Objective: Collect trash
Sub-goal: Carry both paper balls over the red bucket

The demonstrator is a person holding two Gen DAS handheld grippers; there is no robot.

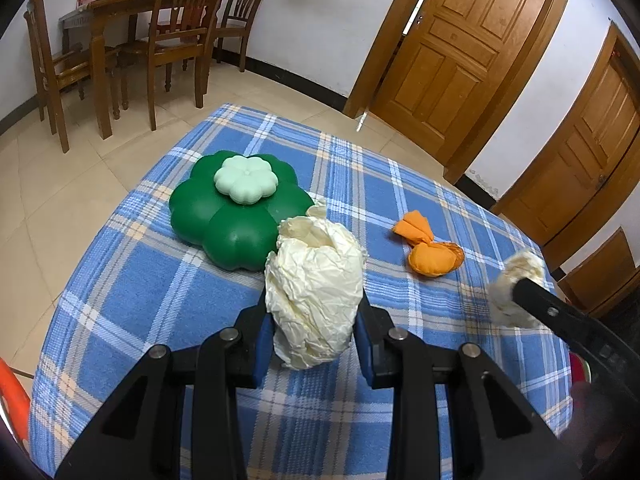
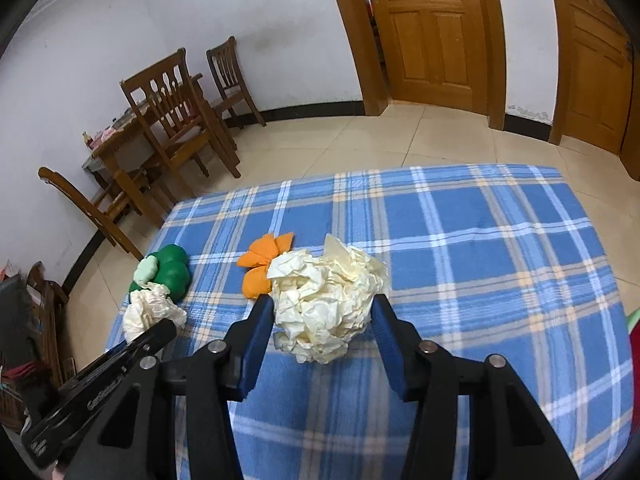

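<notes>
Left gripper (image 1: 314, 316): clamped on 1 crumpled paper wad (image 1: 314, 288).
Right gripper (image 2: 322, 312): pads against a second paper ball (image 2: 326, 304).
Orange wrapper (image 2: 264, 270): 10 o'clock of that ball.

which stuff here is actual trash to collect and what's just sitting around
For the job:
- crumpled paper ball in the left gripper
- second crumpled paper ball between the right gripper fingers
- probably the green flower-shaped container, lid on

Just lying about:
- orange cloth piece
- plaid tablecloth
- wooden chairs
</notes>
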